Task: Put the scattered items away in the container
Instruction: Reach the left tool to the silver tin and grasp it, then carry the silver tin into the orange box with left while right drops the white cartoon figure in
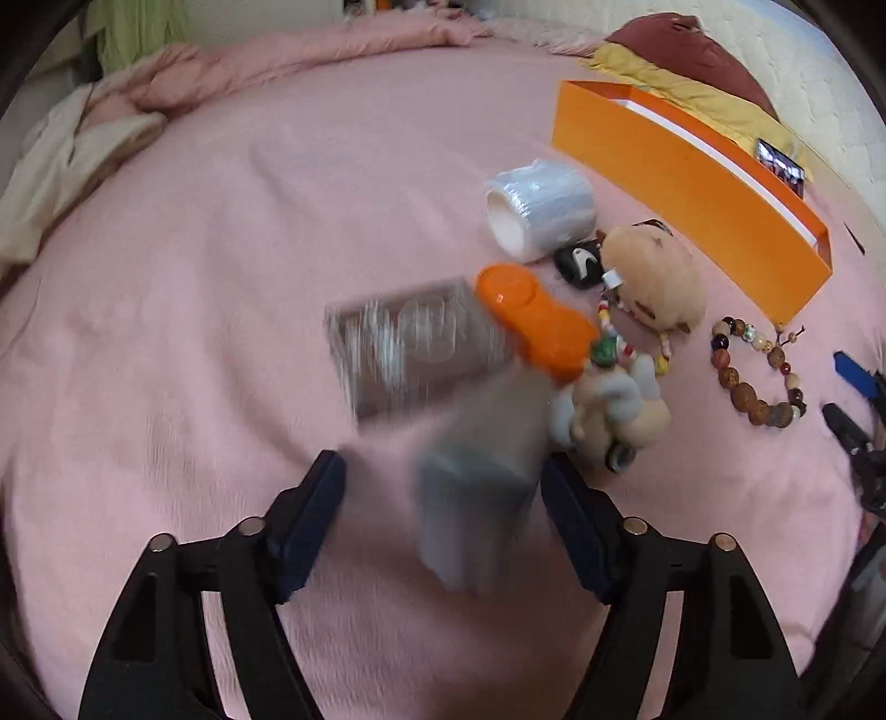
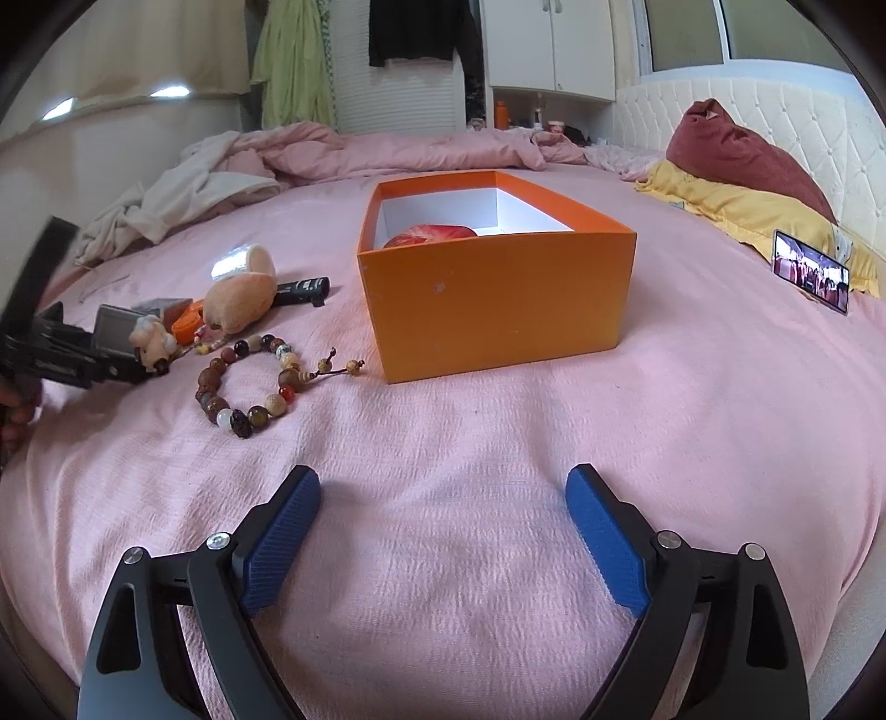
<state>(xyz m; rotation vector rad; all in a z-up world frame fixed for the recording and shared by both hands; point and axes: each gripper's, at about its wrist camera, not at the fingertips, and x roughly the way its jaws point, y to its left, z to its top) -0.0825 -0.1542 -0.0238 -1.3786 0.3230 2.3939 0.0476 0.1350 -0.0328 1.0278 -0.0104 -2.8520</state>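
Surface: a pink textured bedspread [image 2: 470,443] covers the whole bed, with a rumpled pink duvet [image 2: 343,152] and a cream cloth [image 2: 183,194] bunched along the far edge.
Room, left to right: a green garment [image 2: 293,66] and a black garment [image 2: 421,27] hang at the back, then a white cupboard [image 2: 548,44], then a white quilted headboard [image 2: 775,122].
Left gripper [image 1: 443,462]: jaws apart over the clutter at the left. A blurred grey block [image 1: 476,487] sits between them against the right pad, and the left pad is clear of it, so it is not clamped.
Scattered items: a clear case [image 1: 415,343] with an orange lid [image 1: 531,321], a wrapped roll [image 1: 540,207], a small black object [image 1: 578,265], a tan plush toy [image 1: 653,277], a small figurine charm [image 1: 609,404] and a bead bracelet [image 2: 260,376], all left of the box.
Container: an orange box [image 2: 498,310], open-topped, mid-bed, with a red fruit [image 2: 432,235] inside.
Right gripper [image 2: 443,476]: jaws spread wide with nothing between them, above bare bedspread in front of the box.
Right side: a red pillow [image 2: 736,149] lies on a yellow pillow [image 2: 747,210], and a phone [image 2: 811,271] leans on the yellow one.
Counts: one box, one fruit, one bracelet, one roll, one case, two soft toys, two pillows, one phone, two grippers.
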